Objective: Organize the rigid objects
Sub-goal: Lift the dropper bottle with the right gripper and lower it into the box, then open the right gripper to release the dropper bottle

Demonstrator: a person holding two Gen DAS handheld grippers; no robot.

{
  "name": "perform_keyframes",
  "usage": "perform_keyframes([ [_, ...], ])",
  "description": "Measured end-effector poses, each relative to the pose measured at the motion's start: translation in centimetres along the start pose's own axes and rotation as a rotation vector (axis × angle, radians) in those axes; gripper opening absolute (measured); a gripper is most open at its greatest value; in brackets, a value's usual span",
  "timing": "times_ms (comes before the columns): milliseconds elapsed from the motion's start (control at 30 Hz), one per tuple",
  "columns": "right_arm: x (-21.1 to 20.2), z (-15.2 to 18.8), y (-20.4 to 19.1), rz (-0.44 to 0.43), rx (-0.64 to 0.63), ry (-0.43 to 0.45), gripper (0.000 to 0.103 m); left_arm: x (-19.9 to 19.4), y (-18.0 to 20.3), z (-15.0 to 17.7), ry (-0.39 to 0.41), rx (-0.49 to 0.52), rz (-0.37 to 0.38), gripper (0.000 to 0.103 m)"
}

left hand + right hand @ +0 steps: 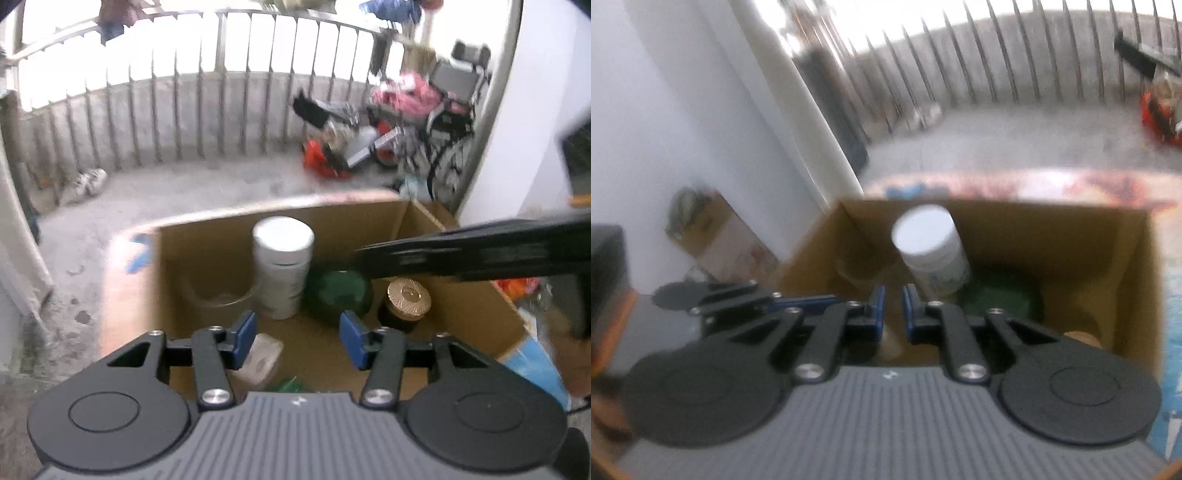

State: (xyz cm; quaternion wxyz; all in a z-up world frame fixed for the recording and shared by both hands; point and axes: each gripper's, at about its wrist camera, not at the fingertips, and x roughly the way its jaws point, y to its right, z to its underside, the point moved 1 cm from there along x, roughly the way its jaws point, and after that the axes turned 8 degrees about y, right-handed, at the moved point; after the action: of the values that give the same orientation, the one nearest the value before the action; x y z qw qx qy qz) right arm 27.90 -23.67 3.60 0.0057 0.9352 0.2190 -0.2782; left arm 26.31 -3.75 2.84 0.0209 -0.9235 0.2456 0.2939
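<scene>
Left gripper [297,338] released above the cardboard box [465,306], nothing between blue pads. Right gripper [893,312] clenched, empty. Inside the box: white jar [282,266] upright near far wall, green bottle [338,291] just beside, gold-lidded jar [408,301] toward right wall.

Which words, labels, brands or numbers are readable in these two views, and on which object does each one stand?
No text can be read in either view.
White jar: faint print on its label, too blurred to read.
Cardboard box: blue and red print on its flaps, too blurred to read.
Left gripper and right gripper: a small white mark on each grey body, a logo and not letters.
</scene>
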Motion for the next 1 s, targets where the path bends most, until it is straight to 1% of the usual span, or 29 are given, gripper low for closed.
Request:
perform_keyframes([
  [67,-4.7,1.0,-2.0,-0.076,-0.015,0.065,0.013,-4.4,-0.6,1.2,0.05,-0.004,0.017,0.074],
  [100,-6.5,1.7,-2.9,-0.118,-0.019,0.075,0.018,-6.5,-0.8,2.2,0.062,-0.004,0.016,0.076],
  [133,-8.5,2.9,-4.0,-0.16,-0.032,0.075,0.021,-8.1,-1.0,3.4,0.057,0.0,0.003,0.076],
  [167,-10.0,4.4,-5.1,-0.186,-0.047,0.063,0.029,-9.4,-1.2,4.7,0.043,0.0,-0.03,0.076],
  [200,-10.8,6.1,-6.2,-0.21,-0.06,0.032,0.037,-10.4,-1.4,5.8,0.027,-0.004,-0.066,0.075],
  [267,-10.5,10.9,-8.9,-0.253,-0.078,-0.076,0.048,-12.2,-1.6,8.5,-0.003,-0.012,-0.13,0.073],
  [333,-9.4,15.5,-11.7,-0.286,-0.149,-0.154,0.049,-13.8,-1.9,11.6,-0.02,-0.036,-0.172,0.073],
  [367,-8.5,17.8,-13.2,-0.298,-0.172,-0.195,0.049,-14.4,-2.3,12.7,-0.036,-0.063,-0.193,0.072],
  [400,-7.5,19.9,-14.7,-0.331,-0.192,-0.243,0.049,-14.9,-2.7,14.0,-0.048,-0.097,-0.204,0.071],
  [433,-6.7,21.4,-15.9,-0.361,-0.222,-0.272,0.049,-15.5,-3.4,14.9,-0.056,-0.125,-0.209,0.07],
  [467,-6.4,22.2,-16.7,-0.363,-0.239,-0.273,0.049,-16.0,-4.0,15.7,-0.065,-0.15,-0.216,0.068],
  [533,-5.9,22.3,-17.0,-0.347,-0.231,-0.272,0.049,-16.9,-4.6,16.3,-0.058,-0.17,-0.238,0.067],
  [600,-6.4,20.6,-16.0,-0.327,-0.192,-0.226,0.049,-18.0,-5.3,16.4,-0.035,-0.169,-0.242,0.068],
  [700,-8.1,18.1,-14.2,-0.246,-0.189,-0.149,0.049,-19.0,-5.8,16.0,0.004,-0.173,-0.245,0.069],
  [867,-11.5,15.1,-10.7,-0.127,-0.129,-0.039,0.049,-18.1,-4.6,15.4,0.026,-0.165,-0.229,0.069],
  [1000,-13.4,14.2,-8.6,-0.061,-0.1,0.02,0.049,-17.9,-4.1,15.2,0.037,-0.154,-0.212,0.069],
])
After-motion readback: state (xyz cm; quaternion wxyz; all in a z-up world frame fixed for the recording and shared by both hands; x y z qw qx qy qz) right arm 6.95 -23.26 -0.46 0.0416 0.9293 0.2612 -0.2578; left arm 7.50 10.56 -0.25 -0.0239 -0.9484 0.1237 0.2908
